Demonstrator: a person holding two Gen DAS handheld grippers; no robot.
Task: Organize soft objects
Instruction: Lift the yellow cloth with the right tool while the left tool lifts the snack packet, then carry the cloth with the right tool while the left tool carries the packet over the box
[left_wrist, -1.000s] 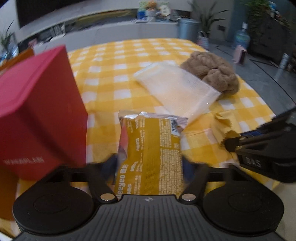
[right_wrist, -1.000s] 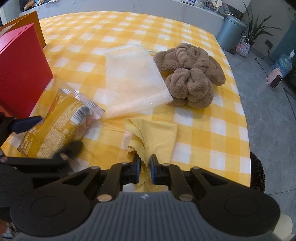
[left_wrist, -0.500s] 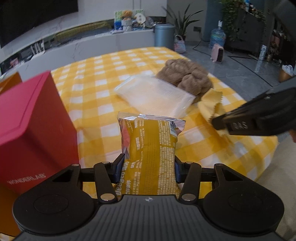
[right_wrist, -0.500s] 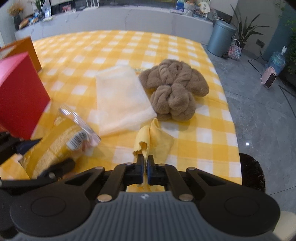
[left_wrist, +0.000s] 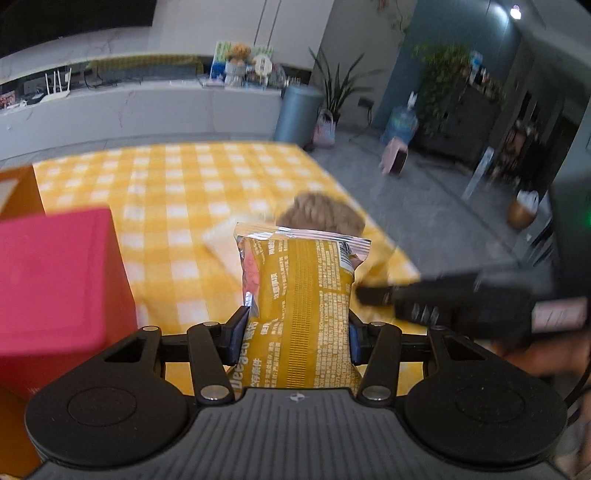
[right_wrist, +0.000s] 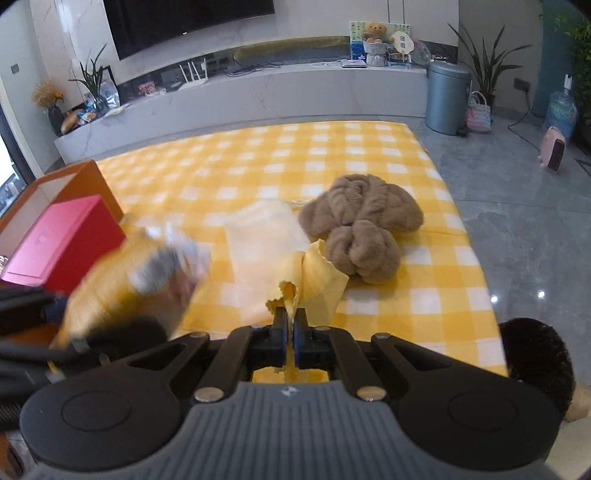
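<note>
Yellow snack packet clamped upright in the left gripper, raised above the bench, red box to its left, right gripper pinched shut on a yellow cloth, brown towel and white pouch lay just ahead.

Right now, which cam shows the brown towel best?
Right wrist: the towel lies whole and sharp on the checked cloth. Left wrist shows only its blurred top behind the snack bag.
</note>
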